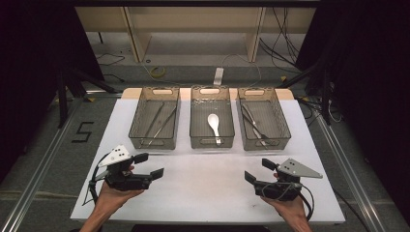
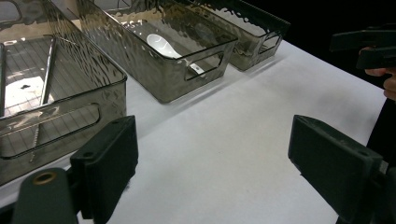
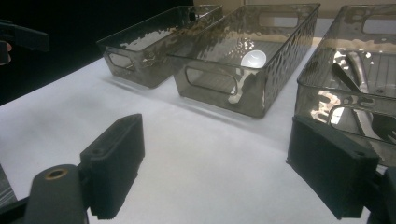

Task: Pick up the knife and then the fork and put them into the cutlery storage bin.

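Work surface: white rectangular sheet (image 1: 203, 188) on the table.
Floor marking: black digit "5" (image 1: 82, 131), left of the sheet.
Background furniture: pale wooden frame (image 1: 193, 29) beyond the table.
Floor items: yellow tape roll (image 1: 157, 72); dark trailing cables (image 1: 285, 43).

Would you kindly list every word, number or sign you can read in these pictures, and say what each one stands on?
"5": in dark strokes on the grey floor, left of the table.
No other text: the three bins, the spoon and both grippers bear no readable lettering.
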Demonstrator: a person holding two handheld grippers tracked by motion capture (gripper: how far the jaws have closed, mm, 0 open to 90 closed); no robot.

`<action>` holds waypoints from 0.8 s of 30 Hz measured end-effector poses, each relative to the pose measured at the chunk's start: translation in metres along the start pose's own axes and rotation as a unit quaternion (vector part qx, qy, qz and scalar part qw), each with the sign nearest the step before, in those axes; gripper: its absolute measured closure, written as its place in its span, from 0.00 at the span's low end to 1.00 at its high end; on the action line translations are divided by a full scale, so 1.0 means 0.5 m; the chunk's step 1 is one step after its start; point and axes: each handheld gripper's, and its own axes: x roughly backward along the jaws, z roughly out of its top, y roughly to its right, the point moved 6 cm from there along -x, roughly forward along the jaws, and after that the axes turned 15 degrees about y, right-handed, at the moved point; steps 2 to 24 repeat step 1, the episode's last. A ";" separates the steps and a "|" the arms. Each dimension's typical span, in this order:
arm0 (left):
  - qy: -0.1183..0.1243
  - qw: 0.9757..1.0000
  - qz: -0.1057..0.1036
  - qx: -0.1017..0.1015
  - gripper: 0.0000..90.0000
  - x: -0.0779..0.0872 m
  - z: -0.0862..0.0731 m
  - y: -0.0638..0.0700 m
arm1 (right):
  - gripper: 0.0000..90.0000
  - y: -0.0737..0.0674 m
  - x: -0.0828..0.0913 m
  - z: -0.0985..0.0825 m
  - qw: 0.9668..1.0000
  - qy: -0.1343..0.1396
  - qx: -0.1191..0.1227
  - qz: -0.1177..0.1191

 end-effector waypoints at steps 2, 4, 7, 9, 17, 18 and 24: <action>-0.001 1.000 0.000 -0.002 0.17 0.001 0.000 0.000 | 0.22 0.000 0.000 0.000 1.000 -0.001 0.000 -0.001; -0.001 1.000 0.000 -0.002 0.17 0.001 0.000 0.000 | 0.22 0.000 0.000 0.000 1.000 -0.001 0.000 -0.001; -0.001 1.000 0.000 -0.002 0.17 0.001 0.000 0.000 | 0.22 0.000 0.000 0.000 1.000 -0.001 0.000 -0.001; -0.001 1.000 0.000 -0.002 0.17 0.001 0.000 0.000 | 0.22 0.000 0.000 0.000 1.000 -0.001 0.000 -0.001; -0.001 1.000 0.000 -0.002 0.17 0.001 0.000 0.000 | 0.22 0.000 0.000 0.000 1.000 -0.001 0.000 -0.001; -0.001 1.000 0.000 -0.002 0.17 0.001 0.000 0.000 | 0.22 0.000 0.000 0.000 1.000 -0.001 0.000 -0.001; -0.001 1.000 0.000 -0.002 0.17 0.001 0.000 0.000 | 0.22 0.000 0.000 0.000 1.000 -0.001 0.000 -0.001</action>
